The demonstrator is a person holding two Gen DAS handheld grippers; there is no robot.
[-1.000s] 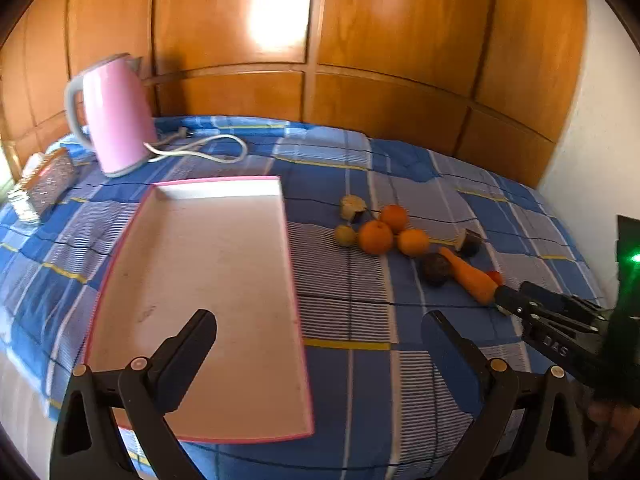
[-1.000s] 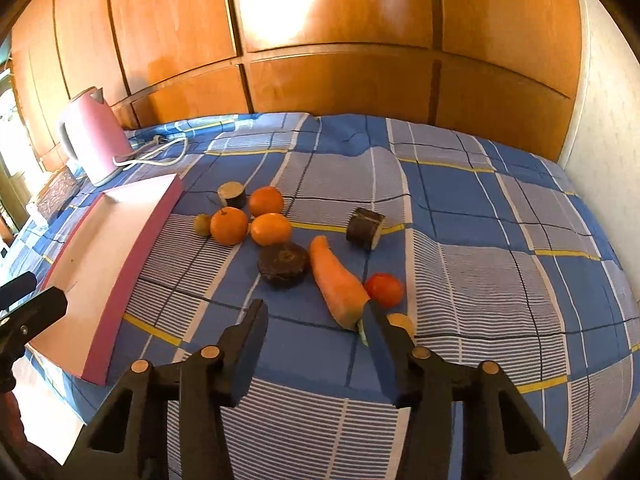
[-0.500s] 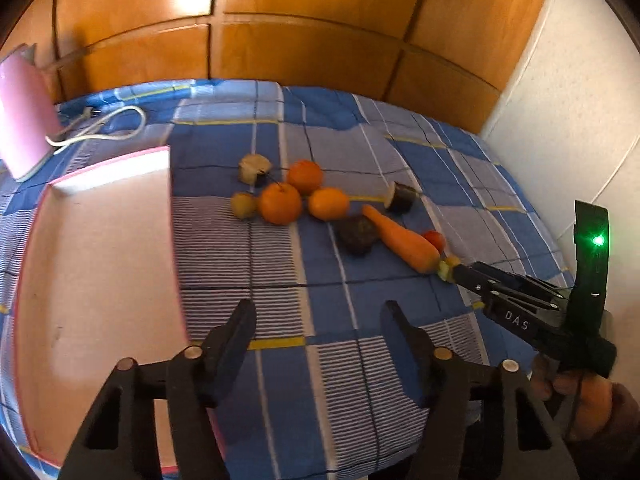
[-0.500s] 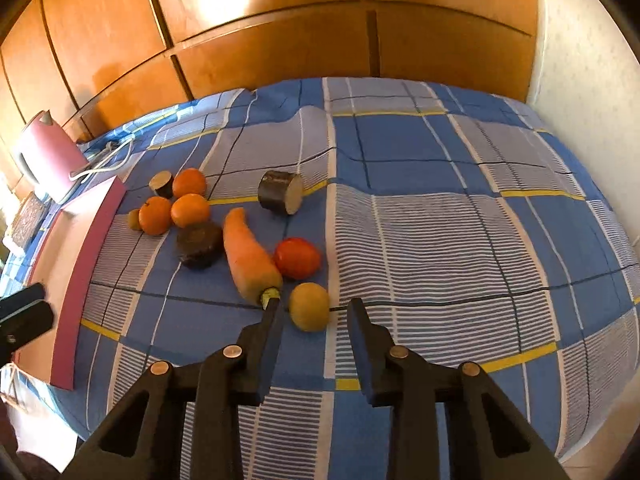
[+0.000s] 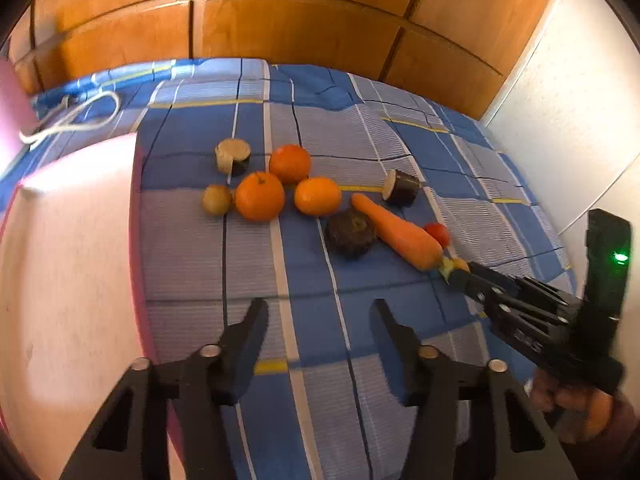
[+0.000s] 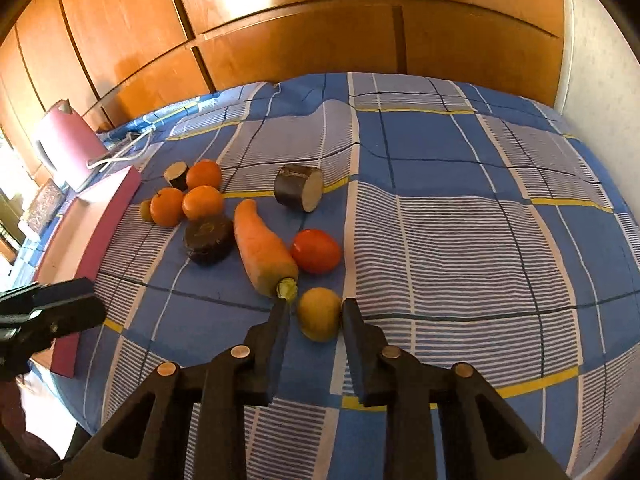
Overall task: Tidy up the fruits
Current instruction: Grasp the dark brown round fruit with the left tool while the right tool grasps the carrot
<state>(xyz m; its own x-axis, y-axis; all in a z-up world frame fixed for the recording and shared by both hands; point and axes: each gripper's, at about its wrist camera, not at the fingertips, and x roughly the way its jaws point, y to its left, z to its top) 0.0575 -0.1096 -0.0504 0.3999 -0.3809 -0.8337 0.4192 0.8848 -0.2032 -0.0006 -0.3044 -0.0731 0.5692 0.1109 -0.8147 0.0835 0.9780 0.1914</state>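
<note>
Produce lies on a blue checked cloth: three oranges (image 5: 259, 196), a carrot (image 6: 264, 248), a red tomato (image 6: 316, 251), a small yellow fruit (image 6: 319, 314), a second yellowish fruit (image 5: 216, 199) and dark cut pieces (image 6: 208, 238). My right gripper (image 6: 314, 312) is open, its fingers on either side of the small yellow fruit, close to it but not clamped. It shows in the left wrist view (image 5: 460, 272) too. My left gripper (image 5: 318, 312) is open and empty above bare cloth, short of the oranges. A pink-rimmed tray (image 5: 60, 260) lies to the left.
A pink kettle (image 6: 66, 146) with a white cord (image 5: 72, 120) stands at the back left beyond the tray. A wooden panel wall (image 6: 320, 20) runs behind the table and a white wall (image 5: 580, 100) closes the right side. The table's front edge is near both grippers.
My right gripper moved forward and narrowed, so the yellow fruit now sits between its fingers. My left gripper swung right, away from the tray towards the oranges, and its opening narrowed.
</note>
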